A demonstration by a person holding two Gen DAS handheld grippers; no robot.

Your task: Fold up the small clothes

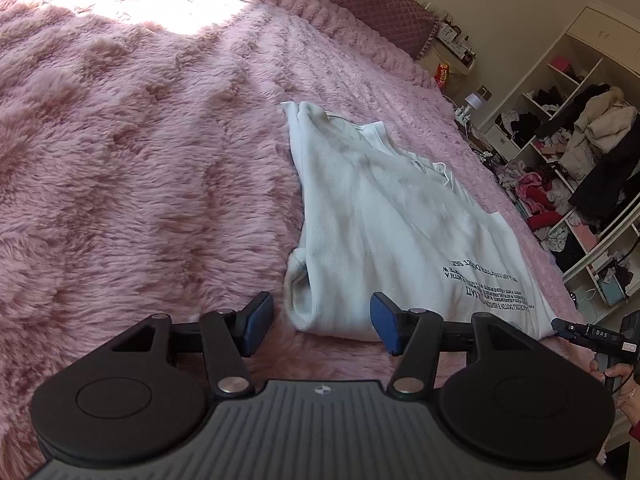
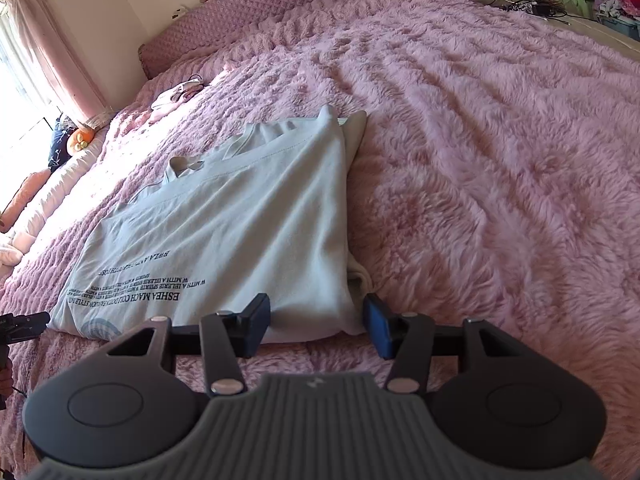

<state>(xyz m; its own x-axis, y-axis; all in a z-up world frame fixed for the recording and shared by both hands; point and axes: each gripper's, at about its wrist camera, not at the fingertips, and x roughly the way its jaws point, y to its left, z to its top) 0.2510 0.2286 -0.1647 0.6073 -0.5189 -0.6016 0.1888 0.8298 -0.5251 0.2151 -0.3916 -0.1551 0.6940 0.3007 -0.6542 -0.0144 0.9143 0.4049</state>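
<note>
Pink shaggy fleece blanket (image 2: 500, 160) covers a wide bed with a quilted mauve headboard (image 2: 248, 4), and open white shelves crammed with clothes (image 1: 568, 152) stand at the far right. On the blanket lies a white T-shirt with black printed lettering (image 2: 240, 220), both sides folded in, its printed hem nearest the grippers. Left gripper (image 1: 322, 322) and right gripper (image 2: 316, 326) hover at that near edge, blue-padded jaws parted and gripping nothing.

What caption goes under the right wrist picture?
Right gripper open above the near hem of a folded white T-shirt on a fluffy pink blanket.
</note>
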